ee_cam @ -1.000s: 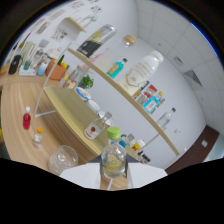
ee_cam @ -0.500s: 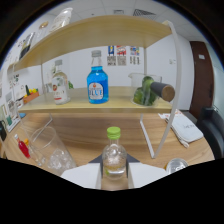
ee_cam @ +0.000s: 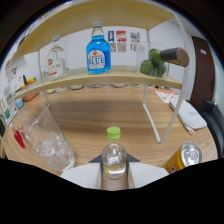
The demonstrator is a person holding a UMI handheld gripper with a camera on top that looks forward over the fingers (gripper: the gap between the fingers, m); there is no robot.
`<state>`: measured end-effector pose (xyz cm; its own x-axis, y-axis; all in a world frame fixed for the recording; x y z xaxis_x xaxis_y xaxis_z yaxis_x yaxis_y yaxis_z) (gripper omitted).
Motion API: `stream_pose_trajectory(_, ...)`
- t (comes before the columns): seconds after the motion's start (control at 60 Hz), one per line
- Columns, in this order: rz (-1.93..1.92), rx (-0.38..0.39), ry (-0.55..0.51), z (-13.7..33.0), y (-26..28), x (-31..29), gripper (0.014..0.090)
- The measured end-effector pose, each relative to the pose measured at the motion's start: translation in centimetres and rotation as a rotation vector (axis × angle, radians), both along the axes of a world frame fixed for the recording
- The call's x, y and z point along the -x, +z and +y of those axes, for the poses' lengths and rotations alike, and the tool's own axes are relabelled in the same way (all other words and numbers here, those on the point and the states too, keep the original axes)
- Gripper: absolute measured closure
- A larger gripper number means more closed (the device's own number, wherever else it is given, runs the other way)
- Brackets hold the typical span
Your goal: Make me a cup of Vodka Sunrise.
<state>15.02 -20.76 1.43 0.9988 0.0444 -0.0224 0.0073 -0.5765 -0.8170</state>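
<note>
Claw (ee_cam: 114, 172): pinching the clear bottle (ee_cam: 114, 160), green cap on, upright between its fingers above the wooden counter (ee_cam: 125, 112).
Glass (ee_cam: 47, 142): beside them, holding ice.
Can (ee_cam: 186, 156): opposite side, unopened.
Shelf (ee_cam: 107, 76): blue bottle (ee_cam: 98, 50), clear bottle beside it.

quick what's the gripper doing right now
Gripper: shut on the small clear bottle with a green cap, held upright above the wooden counter.

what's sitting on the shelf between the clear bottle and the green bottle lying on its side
In the gripper view, a blue bottle stands upright on the shelf, between the clear bottle and the green bottle lying on its side.
</note>
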Motion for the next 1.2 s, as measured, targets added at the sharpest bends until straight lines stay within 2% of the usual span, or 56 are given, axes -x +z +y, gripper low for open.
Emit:
stream_pose_trajectory(0.183, -0.003, 0.020, -0.009, -1.3, -0.5, -0.1, 0.0676)
stream_pose_trajectory(0.267, -0.008, 0.025, -0.028, -1.9, -0.3, -0.4, 0.0632)
stream_pose_trajectory(0.317, -0.018, 0.014, -0.038, -2.1, 0.4, -0.6, 0.0554)
stream_pose_trajectory(0.45, -0.066, 0.025, -0.053, -3.7, 3.3, -0.8, 0.0239)
stream_pose_trajectory(0.483, -0.069, 0.013, -0.061, -4.1, 4.5, -0.7, 0.0190)
stream_pose_trajectory(0.55, -0.075, -0.011, -0.086, -5.2, 6.9, -0.6, 0.0186)
stream_pose_trajectory(0.767, -0.064, 0.011, -0.116, -10.1, 11.9, 2.7, 0.0186)
stream_pose_trajectory(0.933, -0.051, 0.039, -0.118, -12.4, 13.1, 5.9, 0.0188)
stream_pose_trajectory(1.2, -0.055, 0.049, -0.099, -13.1, 13.5, 8.9, 0.0189)
